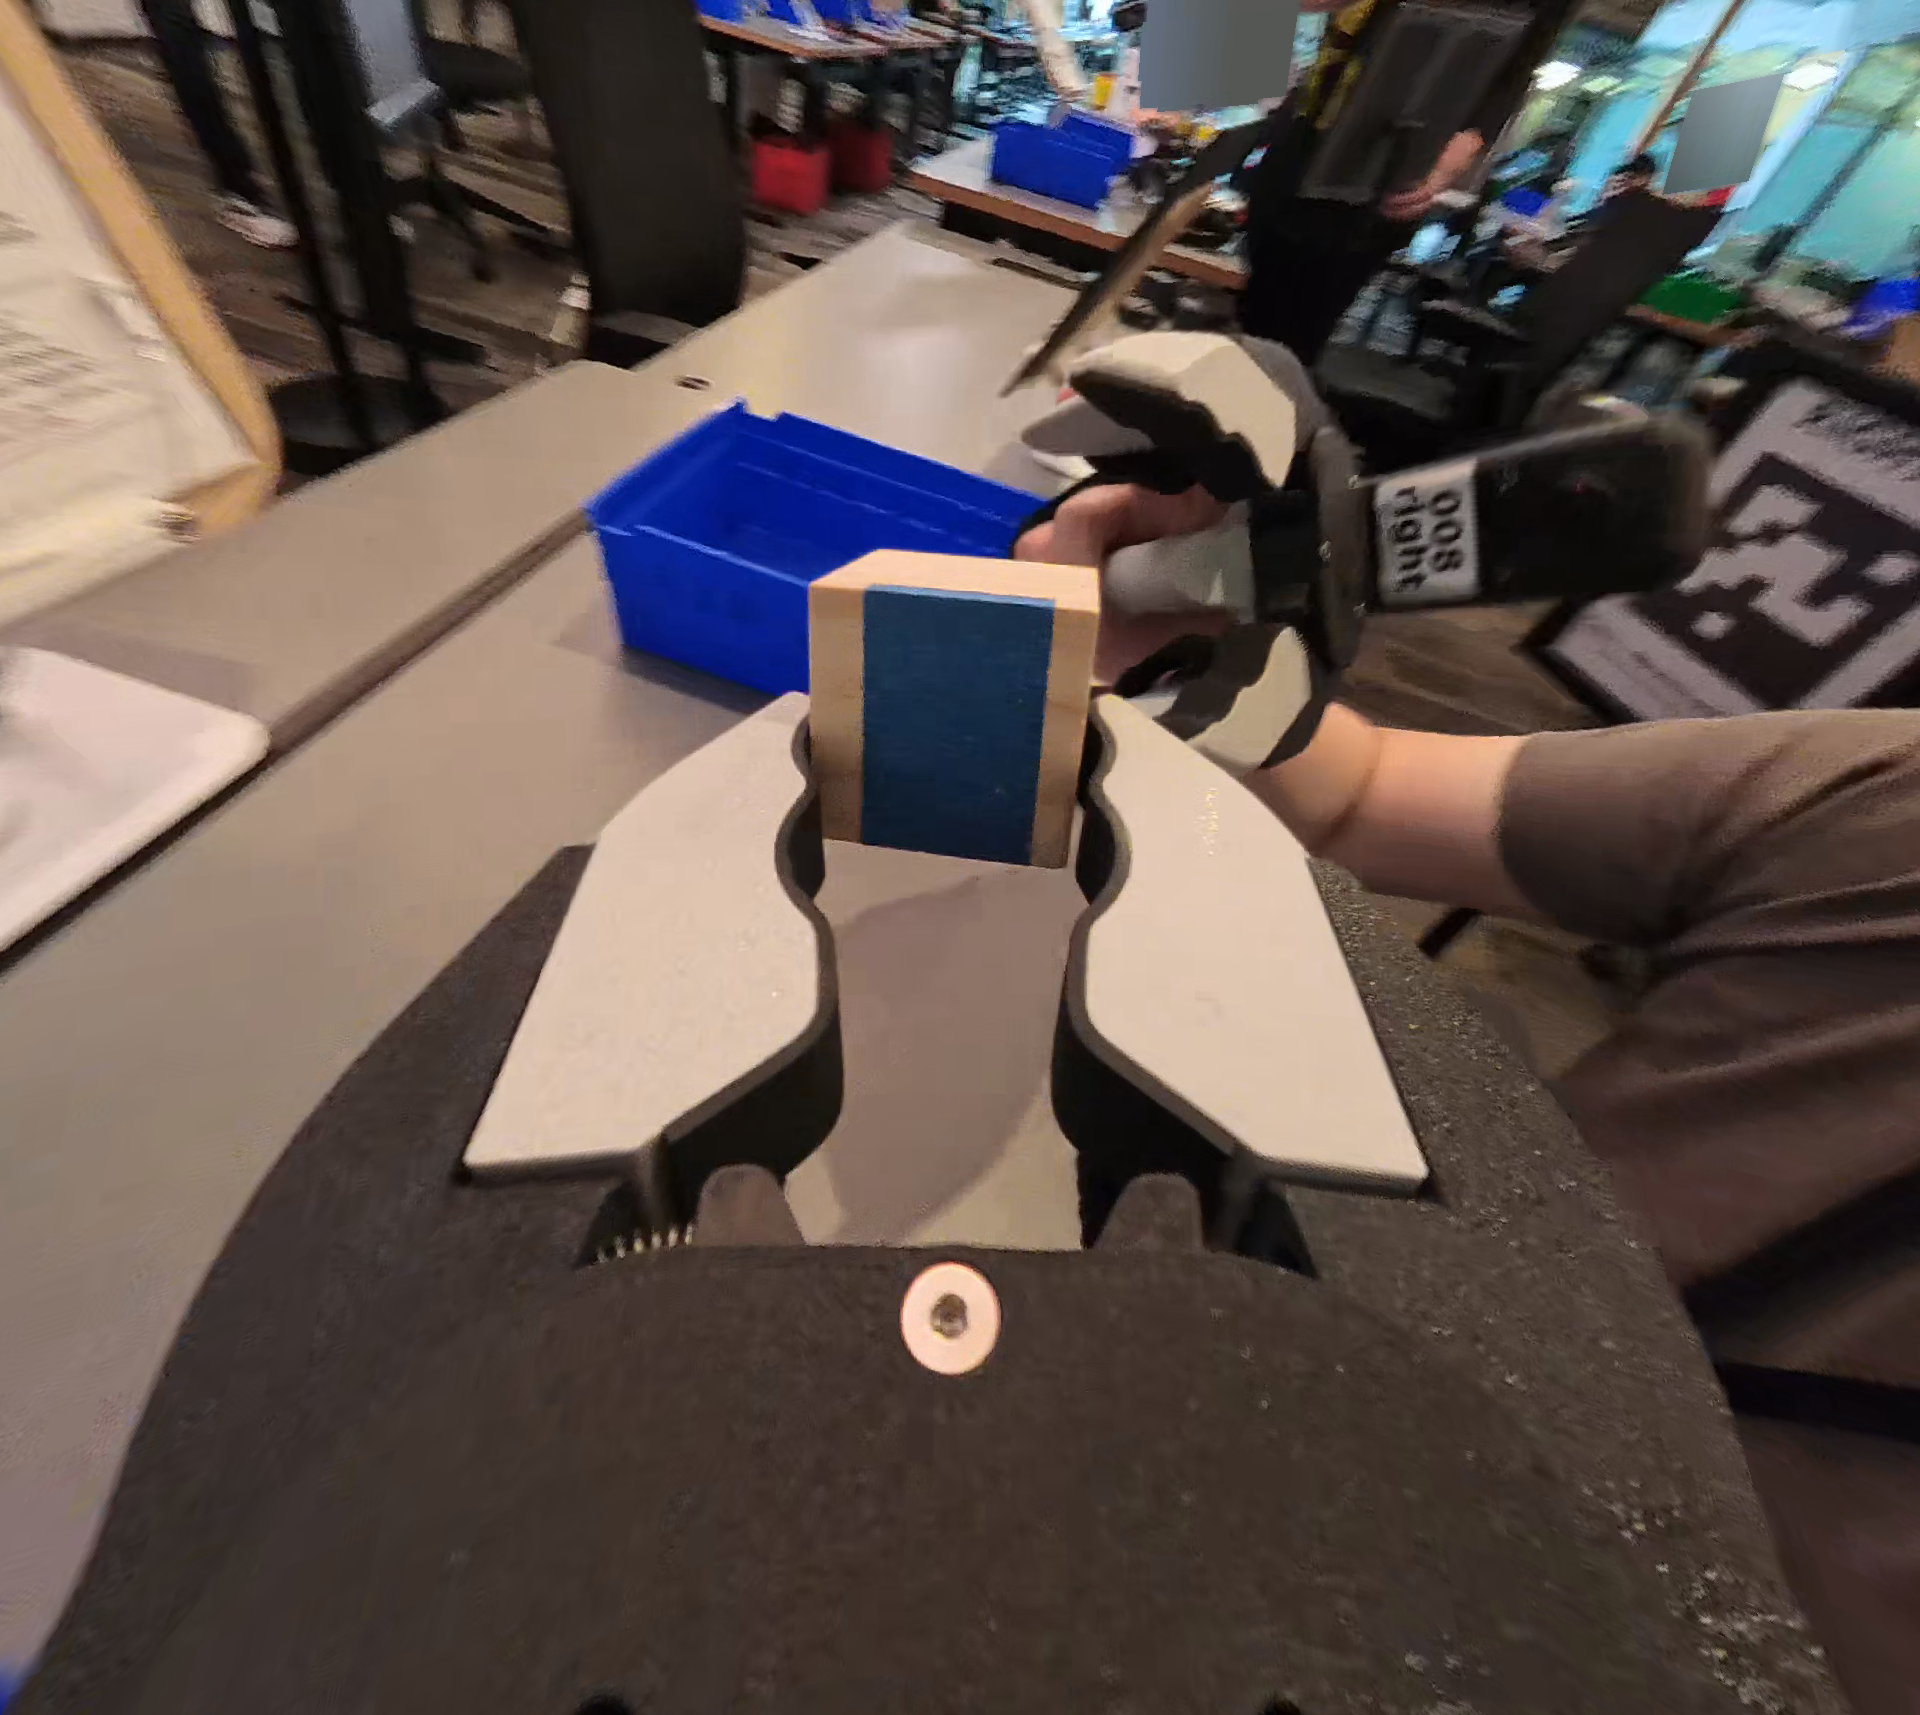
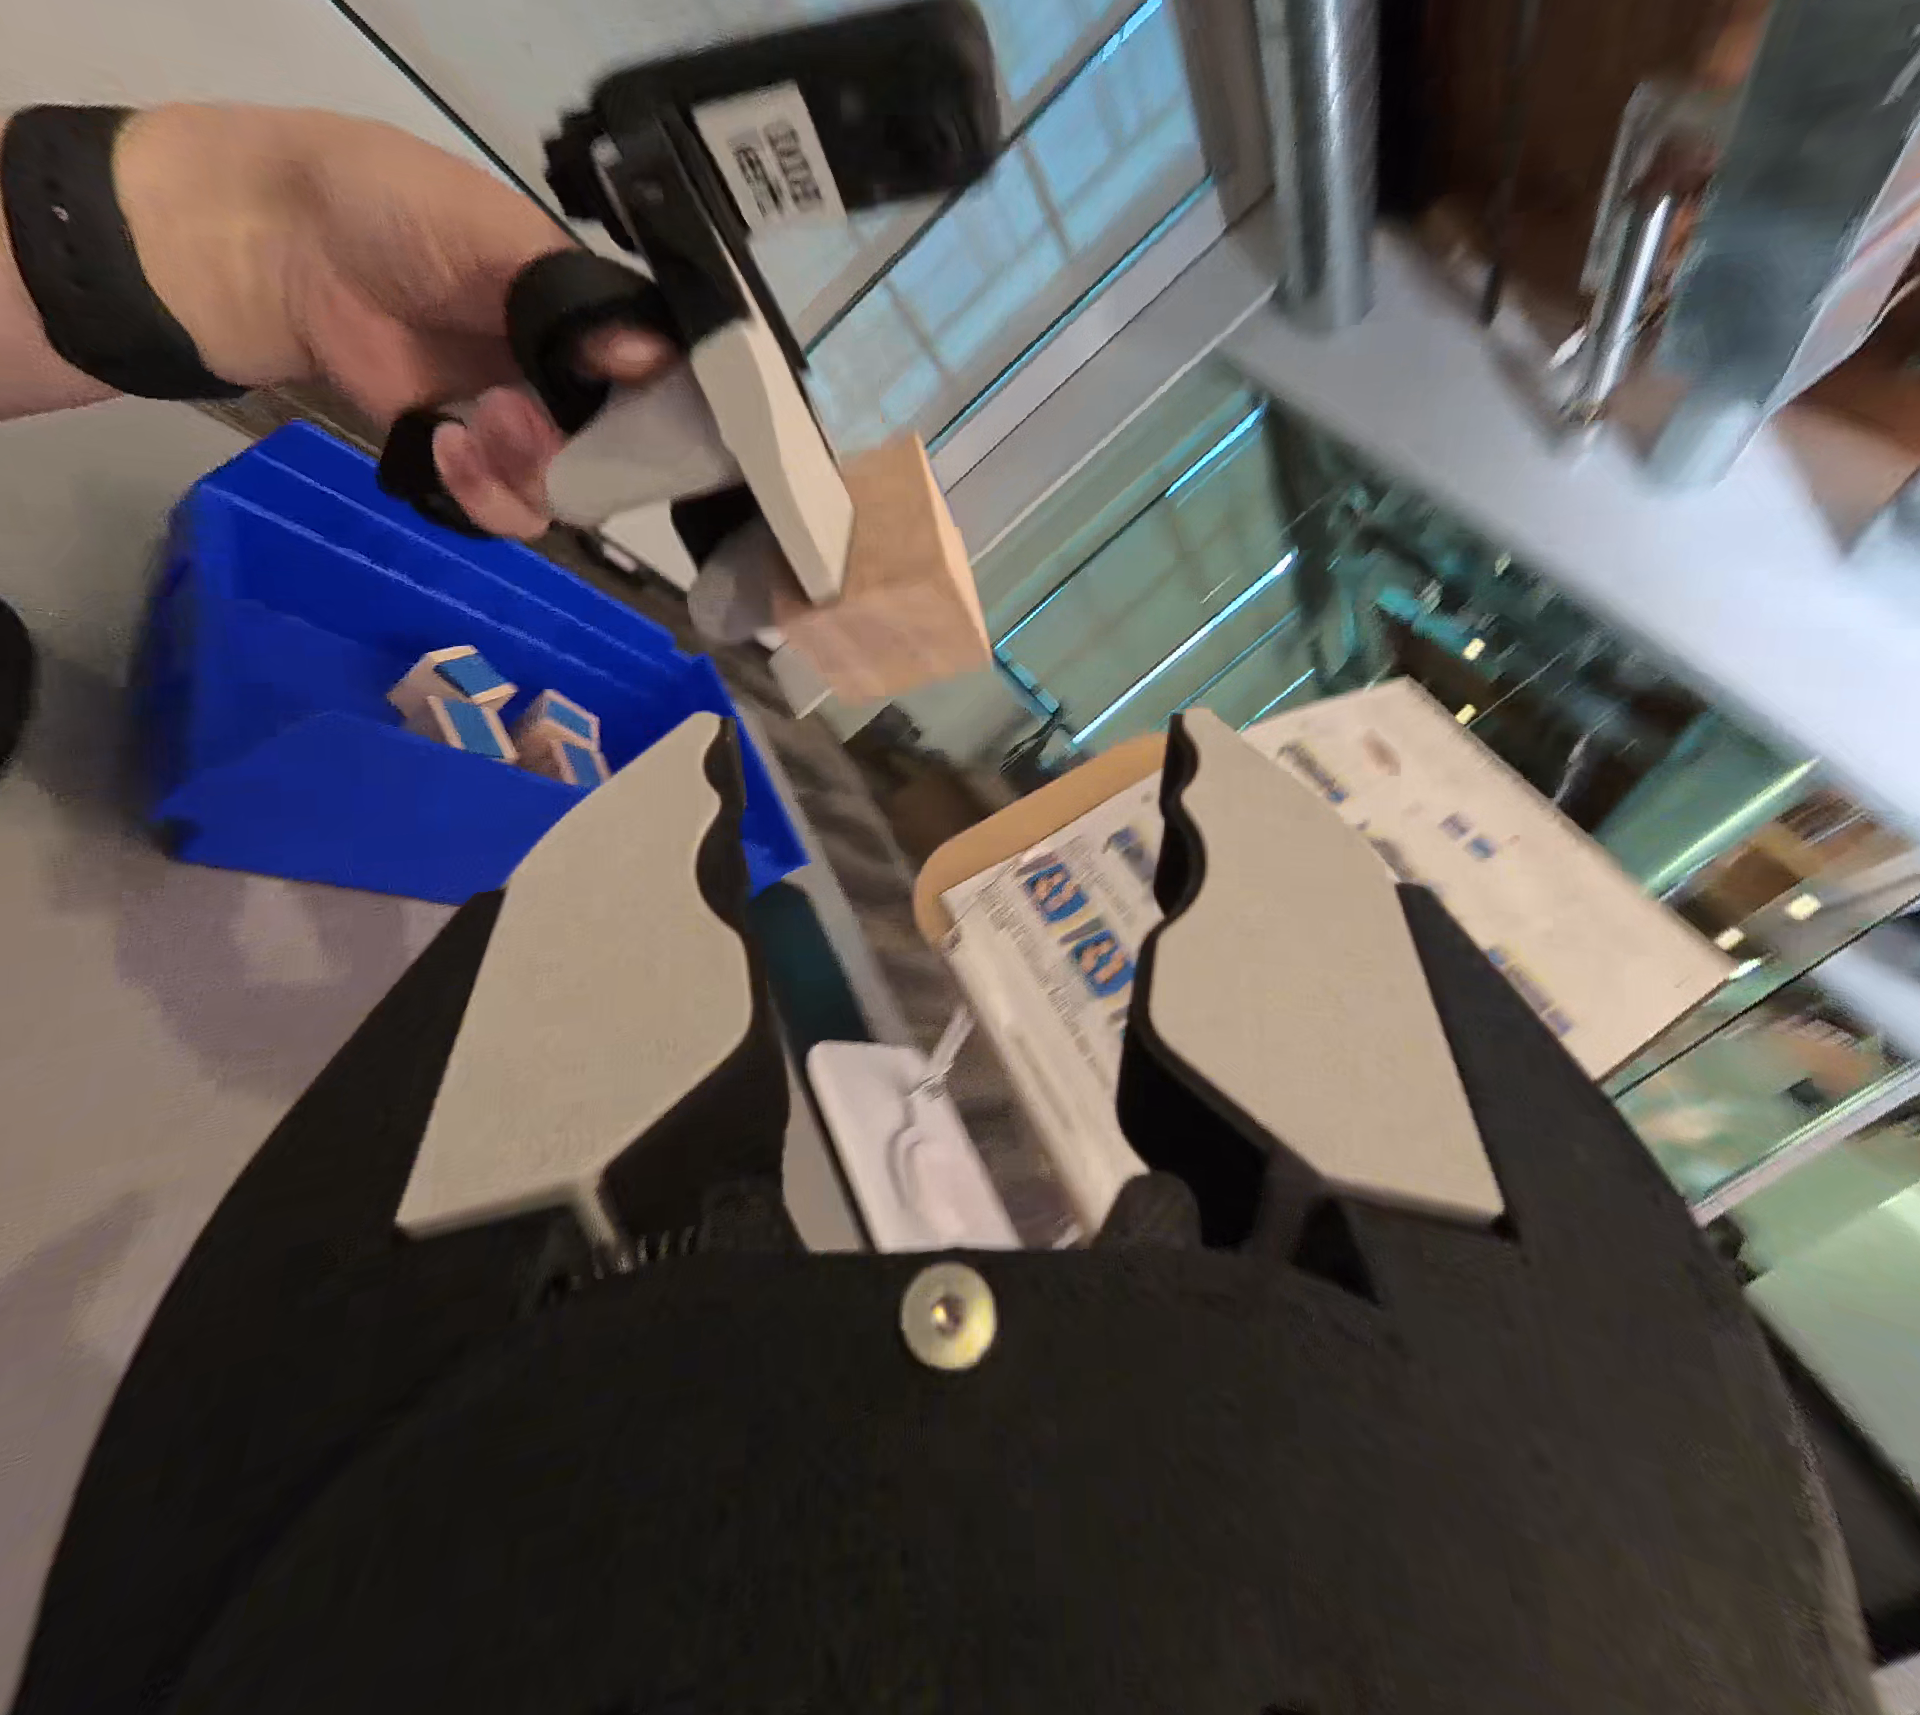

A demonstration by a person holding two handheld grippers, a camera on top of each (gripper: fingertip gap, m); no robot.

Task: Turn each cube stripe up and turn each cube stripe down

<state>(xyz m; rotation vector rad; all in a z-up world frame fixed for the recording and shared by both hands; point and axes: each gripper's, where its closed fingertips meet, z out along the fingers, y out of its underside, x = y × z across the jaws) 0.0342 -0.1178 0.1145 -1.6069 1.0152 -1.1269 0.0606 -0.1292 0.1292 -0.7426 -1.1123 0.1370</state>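
In the left wrist view my left gripper is shut on a wooden cube and holds it above the grey table. Both pads press on its sides, and its blue stripe faces the camera. In the right wrist view the same cube shows plain wood in the left gripper. My right gripper is open with nothing between its fingers; it also shows in the left wrist view, just right of the cube. A blue bin holds several striped cubes.
The blue bin stands on the table behind the held cube. A white tray lies at the left edge. A framed printed board leans nearby. A person stands beyond the table, with chairs and desks behind.
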